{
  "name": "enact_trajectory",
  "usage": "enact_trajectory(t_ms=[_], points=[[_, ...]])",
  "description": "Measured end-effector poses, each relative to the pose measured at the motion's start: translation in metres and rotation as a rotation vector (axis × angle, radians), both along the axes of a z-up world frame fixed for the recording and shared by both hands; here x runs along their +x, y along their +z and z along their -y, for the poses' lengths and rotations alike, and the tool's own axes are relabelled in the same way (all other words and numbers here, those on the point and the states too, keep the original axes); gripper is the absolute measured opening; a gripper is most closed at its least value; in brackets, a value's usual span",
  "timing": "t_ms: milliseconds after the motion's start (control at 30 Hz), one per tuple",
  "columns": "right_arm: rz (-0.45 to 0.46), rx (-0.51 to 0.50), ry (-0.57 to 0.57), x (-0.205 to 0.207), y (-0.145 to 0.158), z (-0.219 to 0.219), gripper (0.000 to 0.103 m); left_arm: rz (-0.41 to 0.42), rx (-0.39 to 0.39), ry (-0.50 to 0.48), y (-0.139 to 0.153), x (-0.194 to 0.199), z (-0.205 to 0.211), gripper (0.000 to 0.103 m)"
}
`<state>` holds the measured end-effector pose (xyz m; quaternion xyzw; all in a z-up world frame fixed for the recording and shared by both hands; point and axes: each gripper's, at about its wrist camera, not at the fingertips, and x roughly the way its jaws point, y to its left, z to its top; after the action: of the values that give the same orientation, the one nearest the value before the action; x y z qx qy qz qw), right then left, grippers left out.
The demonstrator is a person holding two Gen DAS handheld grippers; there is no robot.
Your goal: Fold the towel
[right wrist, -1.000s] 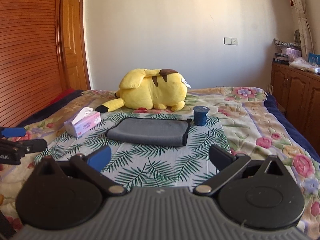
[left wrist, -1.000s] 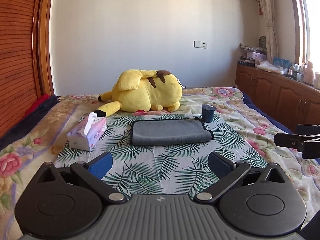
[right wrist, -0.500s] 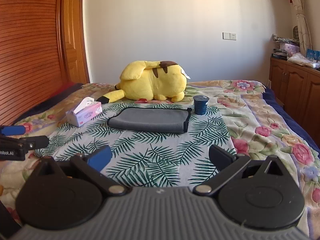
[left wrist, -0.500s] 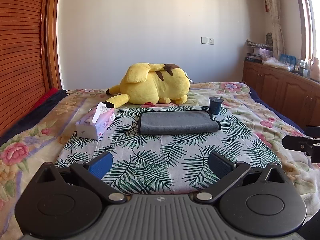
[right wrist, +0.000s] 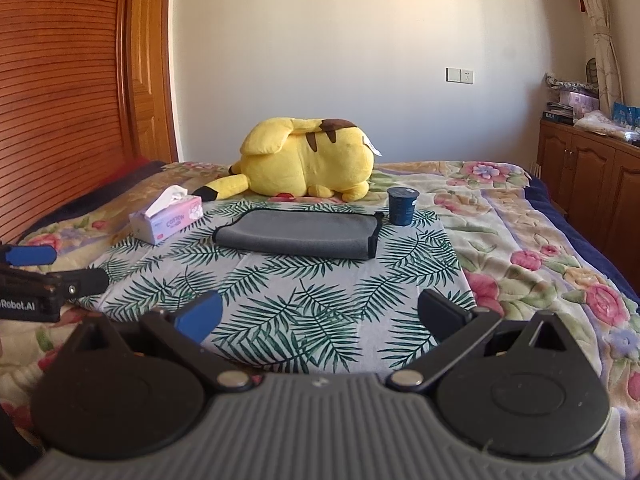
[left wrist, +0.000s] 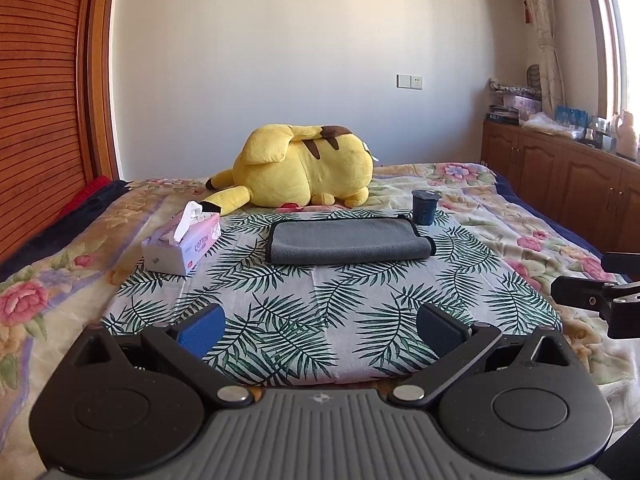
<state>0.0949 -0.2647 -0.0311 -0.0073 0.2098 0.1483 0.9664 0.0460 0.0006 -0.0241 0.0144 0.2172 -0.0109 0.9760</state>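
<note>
A grey towel with black trim (left wrist: 347, 243) lies folded flat on a palm-leaf cloth (left wrist: 320, 312) on the bed; it also shows in the right wrist view (right wrist: 298, 233). My left gripper (left wrist: 320, 326) is open and empty, well short of the towel, over the cloth's near edge. My right gripper (right wrist: 320, 316) is open and empty, also well short of it. Each gripper shows at the edge of the other's view: the right one (left wrist: 592, 296), the left one (right wrist: 48, 276).
A yellow plush toy (left wrist: 304, 172) lies behind the towel. A pink tissue box (left wrist: 182, 240) stands to its left and a dark blue cup (left wrist: 425, 207) to its right. A wooden wardrobe (right wrist: 60, 100) is at the left, wooden cabinets (left wrist: 560, 176) at the right.
Both grippers have drawn back from the towel and lowered a little, so the cloth's near edge now shows. The towel has not moved. Both grippers stay open.
</note>
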Motion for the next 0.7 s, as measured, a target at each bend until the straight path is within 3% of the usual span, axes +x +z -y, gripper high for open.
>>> enact_trajectory(t_ms=[333, 700], points=[[0.011, -0.026, -0.010, -0.002, -0.002, -0.003, 0.103, 0.009, 0.035, -0.009, -0.004, -0.003, 0.004, 0.087], [0.075, -0.013, -0.038, -0.011, 0.002, 0.002, 0.103, 0.078, 0.046, -0.003, 0.002, -0.010, 0.004, 0.087]])
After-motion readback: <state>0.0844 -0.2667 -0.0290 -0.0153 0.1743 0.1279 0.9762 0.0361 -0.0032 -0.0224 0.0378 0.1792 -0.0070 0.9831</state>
